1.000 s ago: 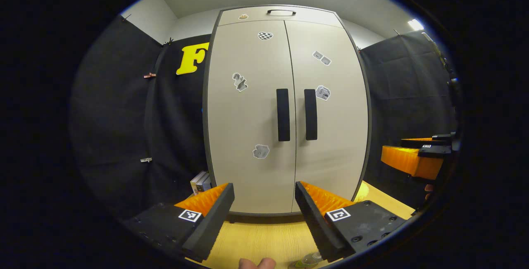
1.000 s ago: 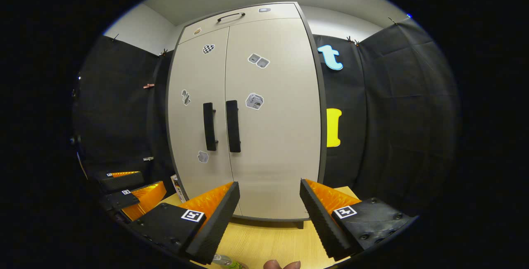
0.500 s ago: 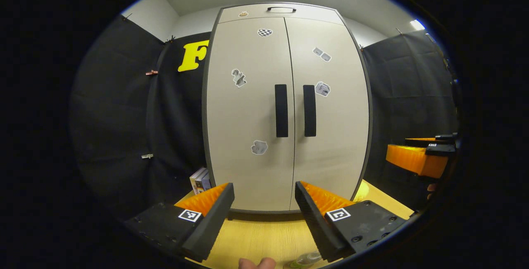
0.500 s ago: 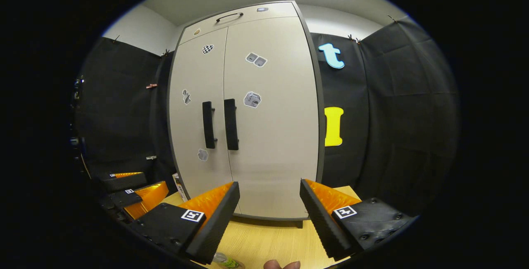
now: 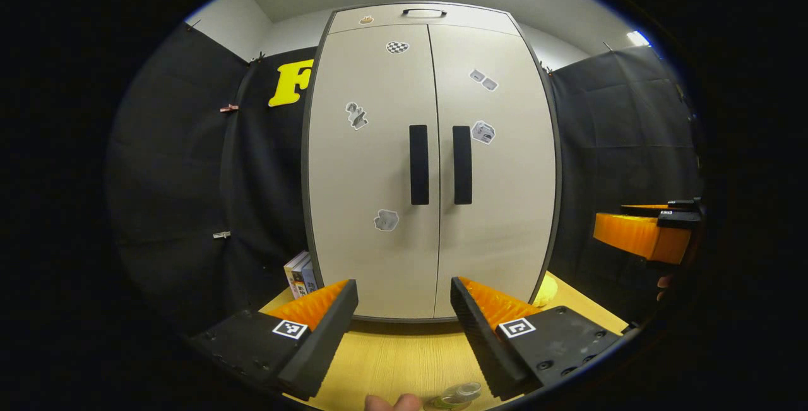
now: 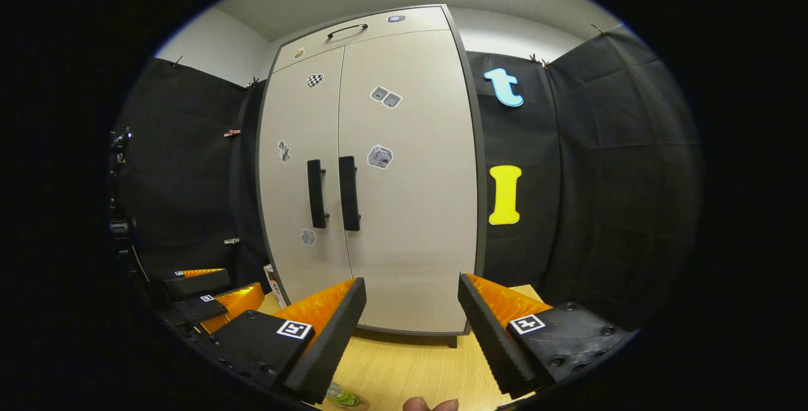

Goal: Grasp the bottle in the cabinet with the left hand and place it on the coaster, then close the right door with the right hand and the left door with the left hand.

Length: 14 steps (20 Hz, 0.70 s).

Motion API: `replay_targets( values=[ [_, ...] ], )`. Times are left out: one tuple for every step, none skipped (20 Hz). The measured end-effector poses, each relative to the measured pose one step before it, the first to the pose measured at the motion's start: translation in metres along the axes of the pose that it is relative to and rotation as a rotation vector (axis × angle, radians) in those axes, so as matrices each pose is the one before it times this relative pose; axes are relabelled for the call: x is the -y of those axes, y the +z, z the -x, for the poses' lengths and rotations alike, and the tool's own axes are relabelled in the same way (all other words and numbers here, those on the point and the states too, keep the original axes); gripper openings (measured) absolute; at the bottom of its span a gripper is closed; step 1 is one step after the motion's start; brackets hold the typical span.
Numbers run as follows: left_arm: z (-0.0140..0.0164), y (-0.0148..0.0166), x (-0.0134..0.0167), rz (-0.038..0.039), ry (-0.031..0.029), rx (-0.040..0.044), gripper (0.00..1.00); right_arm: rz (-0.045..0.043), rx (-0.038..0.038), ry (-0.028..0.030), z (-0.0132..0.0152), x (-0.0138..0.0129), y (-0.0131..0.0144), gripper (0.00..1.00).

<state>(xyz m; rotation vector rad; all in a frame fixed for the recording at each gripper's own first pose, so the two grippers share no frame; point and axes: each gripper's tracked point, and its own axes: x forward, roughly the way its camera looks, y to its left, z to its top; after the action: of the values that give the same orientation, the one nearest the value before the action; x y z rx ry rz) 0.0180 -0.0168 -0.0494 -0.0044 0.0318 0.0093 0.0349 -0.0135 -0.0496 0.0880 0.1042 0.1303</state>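
Two hand-held grippers are hovering side by side over the table, and both are standing released with nothing between the fingers: the left hand-held gripper is facing the cabinet square on, the right hand-held gripper is looking at it from a little to the side. Both doors are sitting flush, the left door and the right door meeting at a thin seam with the two dark handles just beside it, so the closing looks done. The bottle is peeking in at the very bottom edge of the left gripper view, close under the fingers, and the right gripper view is catching a sliver of it on what may be the coaster, though too little is showing to tell whether it is centred. That is where the risk is lying: with the bottle so near and nearly hidden below both cameras, a careless drop or sideways swing of either hand-held gripper could be clipping it and tipping it off the table. A forward nudge could also be catching a handle and pulling a door back open. Pulling away high and straight back looks safest.
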Motion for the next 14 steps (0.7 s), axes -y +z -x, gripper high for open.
replay_targets(
  values=[
    [0.00174,-0.00159,-0.00119,-0.00013,0.00299,0.00013,0.94,0.00330,0.00038,0.00036,0.00103,-0.00003,-0.00027,0.98],
    [0.00085,-0.00011,-0.00119,-0.00040,0.00363,-0.00153,0.94,0.00226,-0.00028,0.00031,0.00131,0.00012,-0.00070,0.98],
    [0.00006,-0.00051,-0.00082,-0.00105,0.00267,-0.00143,0.94,-0.00205,0.00010,0.00201,0.00079,-0.00058,-0.00085,0.97],
    [0.00061,-0.00045,-0.00072,-0.00123,0.00247,0.00004,0.94,-0.00241,-0.00131,0.00211,0.00042,-0.00078,0.00013,0.97],
    [-0.00002,0.00013,-0.00156,-0.00037,0.00247,0.00081,0.94,-0.00020,-0.00110,0.00077,-0.00015,-0.00101,-0.00070,0.97],
    [0.00067,-0.00034,-0.00063,0.00129,0.00157,-0.00121,0.94,0.00008,-0.00101,0.00171,-0.00033,-0.00126,-0.00015,0.97],
    [0.00039,-0.00106,-0.00091,0.00091,0.00127,-0.00073,0.94,-0.00017,0.00080,0.00238,0.00001,-0.00138,-0.00029,0.97],
    [0.00007,0.00008,-0.00108,-0.00022,0.00086,0.00021,0.94,0.00092,0.00041,0.00149,0.00005,-0.00092,0.00007,0.97],
    [-0.00002,0.00000,-0.00084,0.00038,0.00137,0.00154,0.94,0.00174,-0.00011,0.00272,-0.00050,-0.00192,-0.00077,0.97],
    [-0.00083,0.00014,-0.00080,0.00194,0.00026,-0.00082,0.94,0.00202,-0.00104,0.00122,-0.00080,-0.00106,0.00035,0.97],
    [-0.00060,-0.00065,-0.00061,0.00083,-0.00074,-0.00187,0.94,0.00059,0.00063,0.00211,-0.00009,-0.00075,-0.00018,0.97],
    [-0.00063,0.00028,-0.00076,-0.00145,0.00169,0.00001,0.94,0.00120,0.00094,-0.00142,-0.00015,0.00008,0.00008,0.97],
    [-0.00027,-0.00061,-0.00069,-0.00189,0.00032,0.00081,0.94,0.00155,0.00059,0.00071,-0.00090,-0.00009,-0.00001,0.98],
    [-0.00119,-0.00023,-0.00003,-0.00021,0.00066,-0.00117,0.94,0.00102,0.00000,-0.00089,-0.00081,-0.00004,0.00021,0.98]
  ],
)
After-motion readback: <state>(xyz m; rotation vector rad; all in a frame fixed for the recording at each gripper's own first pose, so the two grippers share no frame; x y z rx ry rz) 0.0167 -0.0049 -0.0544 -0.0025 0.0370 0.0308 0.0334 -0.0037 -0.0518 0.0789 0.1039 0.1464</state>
